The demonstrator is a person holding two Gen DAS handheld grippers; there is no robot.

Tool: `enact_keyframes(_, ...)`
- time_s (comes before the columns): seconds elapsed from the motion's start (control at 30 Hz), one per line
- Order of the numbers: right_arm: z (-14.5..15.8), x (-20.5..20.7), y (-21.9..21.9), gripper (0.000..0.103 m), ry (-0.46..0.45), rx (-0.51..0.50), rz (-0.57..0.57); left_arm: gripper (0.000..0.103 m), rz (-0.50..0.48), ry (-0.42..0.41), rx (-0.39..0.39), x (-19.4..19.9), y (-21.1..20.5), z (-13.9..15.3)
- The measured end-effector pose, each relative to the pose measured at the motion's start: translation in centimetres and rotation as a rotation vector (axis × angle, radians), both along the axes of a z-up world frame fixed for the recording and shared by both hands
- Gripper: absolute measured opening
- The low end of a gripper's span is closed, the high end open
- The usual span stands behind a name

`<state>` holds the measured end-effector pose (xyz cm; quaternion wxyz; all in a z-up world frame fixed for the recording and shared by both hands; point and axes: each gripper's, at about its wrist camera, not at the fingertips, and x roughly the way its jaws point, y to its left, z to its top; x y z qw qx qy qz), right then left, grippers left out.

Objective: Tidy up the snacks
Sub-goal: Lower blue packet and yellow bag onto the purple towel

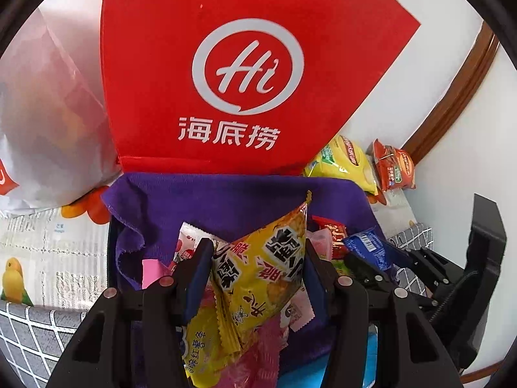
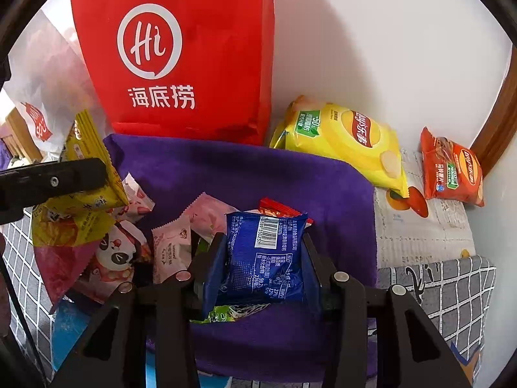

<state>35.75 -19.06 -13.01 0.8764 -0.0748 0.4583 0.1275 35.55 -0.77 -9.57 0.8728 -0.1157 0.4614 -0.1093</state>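
My left gripper (image 1: 258, 258) is shut on a yellow snack packet (image 1: 265, 265) with black lettering, held over a purple cloth (image 1: 210, 200) strewn with small snacks. The same left gripper (image 2: 103, 174) and its yellow packet (image 2: 87, 148) show at the left of the right wrist view. My right gripper (image 2: 263, 252) is shut on a blue snack packet (image 2: 268, 252) with a white barcode, over the purple cloth (image 2: 290, 177). That blue packet (image 1: 368, 245) and the right gripper (image 1: 387, 255) appear at the right of the left wrist view. Pink and white wrapped snacks (image 2: 174, 242) lie on the cloth.
A tall red bag (image 1: 226, 80) with a white "Hi" logo stands behind the cloth against a white wall. A yellow chip bag (image 2: 349, 142) and an orange-red chip bag (image 2: 452, 168) lie at the right. A translucent plastic bag (image 1: 48, 113) sits at the left. A brown wooden frame (image 1: 458, 87) runs along the right.
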Motion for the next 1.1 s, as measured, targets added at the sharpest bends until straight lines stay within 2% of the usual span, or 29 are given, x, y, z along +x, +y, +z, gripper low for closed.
enact_keyframes(0.67,-0.3,0.3,-0.4,0.045,0.009,-0.013,-0.019,0.052,0.013,0.073,0.021,1.0,-0.6,-1.8)
enact_keyframes(1.1,-0.6,0.4,-0.4,0.045,0.016,-0.018,-0.016,0.054,0.008,0.082,0.029,1.1,-0.6,-2.0)
